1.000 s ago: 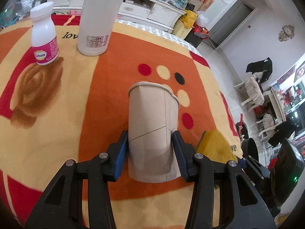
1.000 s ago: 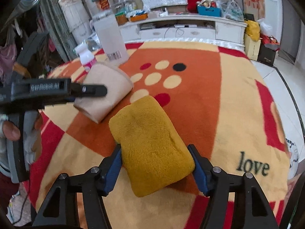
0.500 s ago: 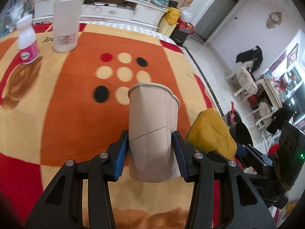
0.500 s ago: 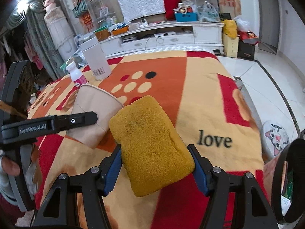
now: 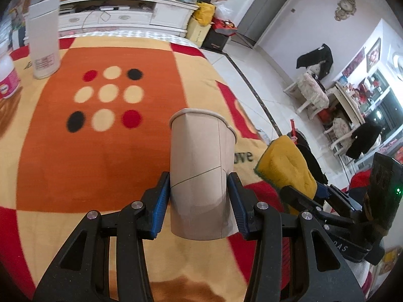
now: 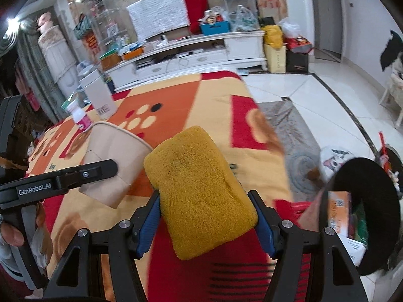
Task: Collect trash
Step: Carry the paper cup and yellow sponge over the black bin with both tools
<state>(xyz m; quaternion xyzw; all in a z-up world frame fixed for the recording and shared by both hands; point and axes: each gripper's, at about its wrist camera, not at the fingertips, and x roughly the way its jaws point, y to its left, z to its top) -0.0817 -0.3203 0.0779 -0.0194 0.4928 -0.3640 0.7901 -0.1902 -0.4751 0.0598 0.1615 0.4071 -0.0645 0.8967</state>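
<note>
a tall white canister stands on a patterned orange, red and cream blanket, a small pink-labelled bottle just beside it; beyond the canister, a cluttered white cabinet lines the wall.

Both wrist views look forward, close above the patterned blanket, sharing the paper cup and sponge.

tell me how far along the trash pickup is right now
Midway. Done: the black bin beside the table already holds some packaging. In hand: the left gripper clamps the paper cup, the right gripper the yellow sponge; neither is dropped yet. Left: binning both. The white canister and pink-labelled bottle stand on the blanket.
</note>
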